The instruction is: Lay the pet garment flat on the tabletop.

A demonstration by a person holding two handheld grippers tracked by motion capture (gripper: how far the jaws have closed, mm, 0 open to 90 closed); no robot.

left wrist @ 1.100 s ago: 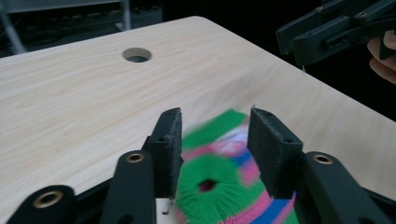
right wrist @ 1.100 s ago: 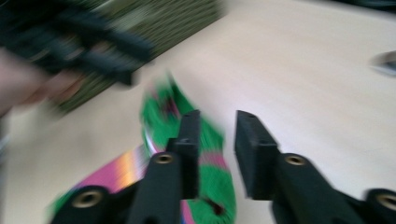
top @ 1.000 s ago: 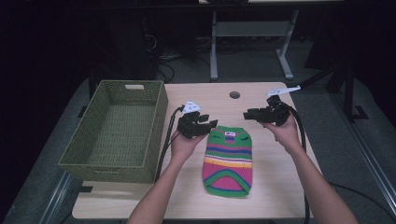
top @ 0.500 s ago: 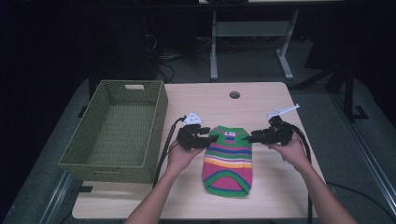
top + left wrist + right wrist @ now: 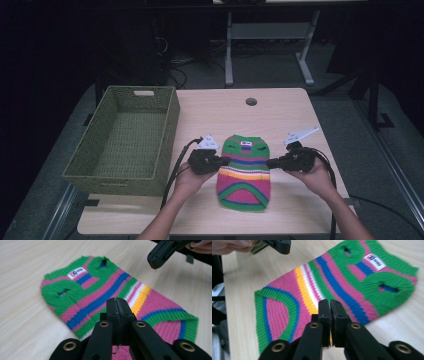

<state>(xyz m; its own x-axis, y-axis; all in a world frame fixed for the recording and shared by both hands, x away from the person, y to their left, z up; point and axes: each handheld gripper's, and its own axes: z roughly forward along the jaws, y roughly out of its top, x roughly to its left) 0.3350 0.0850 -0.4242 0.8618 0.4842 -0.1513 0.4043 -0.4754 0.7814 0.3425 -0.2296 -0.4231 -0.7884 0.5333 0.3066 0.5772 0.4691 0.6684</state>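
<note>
A striped knitted sweater (image 5: pixel 245 170) in green, pink and blue lies flat on the table, neck end away from me. My left gripper (image 5: pixel 227 161) sits at its left side edge, halfway along. In the left gripper view the jaws (image 5: pixel 117 301) have just closed and stand pressed together over that edge of the sweater (image 5: pixel 100 295). My right gripper (image 5: pixel 270 163) is at the opposite side edge. Its jaws (image 5: pixel 329 302) have also just closed, low over the border of the sweater (image 5: pixel 352 282). Both pinch points are hidden beneath the jaws.
A green woven basket (image 5: pixel 170 120) stands empty on the left part of the wooden table (image 5: pixel 280 115). A round cable hole (image 5: pixel 251 101) lies near the far edge. Each gripper trails a black cable toward me. Desk legs and dark floor lie beyond the table.
Both grippers have come toward me and down, from beside the sweater's neck end to its mid side edges. Their jaws, apart before, now stand together.
</note>
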